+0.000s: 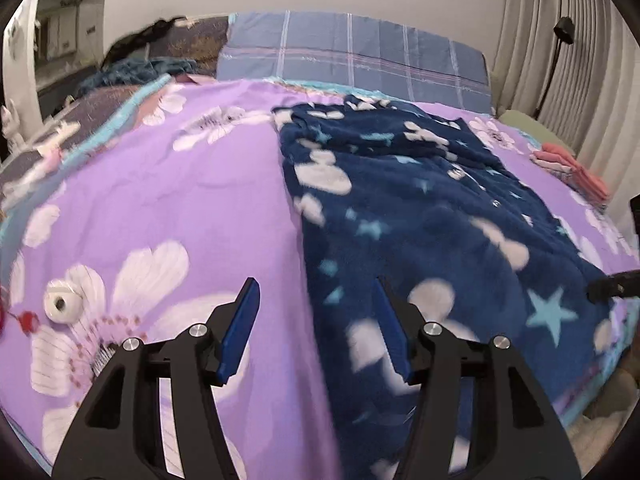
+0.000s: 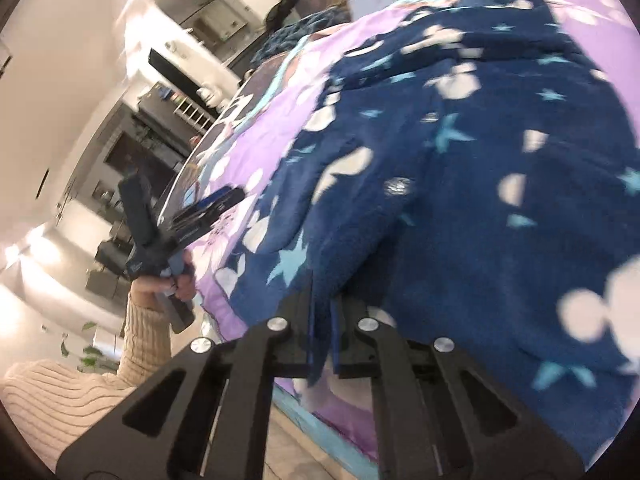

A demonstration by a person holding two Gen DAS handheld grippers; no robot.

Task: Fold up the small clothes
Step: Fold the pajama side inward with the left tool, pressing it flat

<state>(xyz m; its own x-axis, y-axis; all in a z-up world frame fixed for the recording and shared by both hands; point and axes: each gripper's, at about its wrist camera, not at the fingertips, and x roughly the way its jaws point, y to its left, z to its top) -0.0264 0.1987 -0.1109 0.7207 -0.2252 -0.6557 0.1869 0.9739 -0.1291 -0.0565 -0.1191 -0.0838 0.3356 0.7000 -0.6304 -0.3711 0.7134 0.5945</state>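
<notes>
On the purple flowered bed (image 1: 192, 184) we see the soft, light fleece garment (image 1: 420, 208), its hem pinched in our right claw (image 2: 323, 344), left claw (image 1: 316, 332) half-open, empty.

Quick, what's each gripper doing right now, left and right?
Left gripper: open, empty, over the garment's edge.
Right gripper: shut on the navy star-print garment.

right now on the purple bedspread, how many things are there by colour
Dark blue: 1, the starry fleece garment
Pink: 1, the stack of folded clothes
White: 1, the small roll
Total: 3
</notes>
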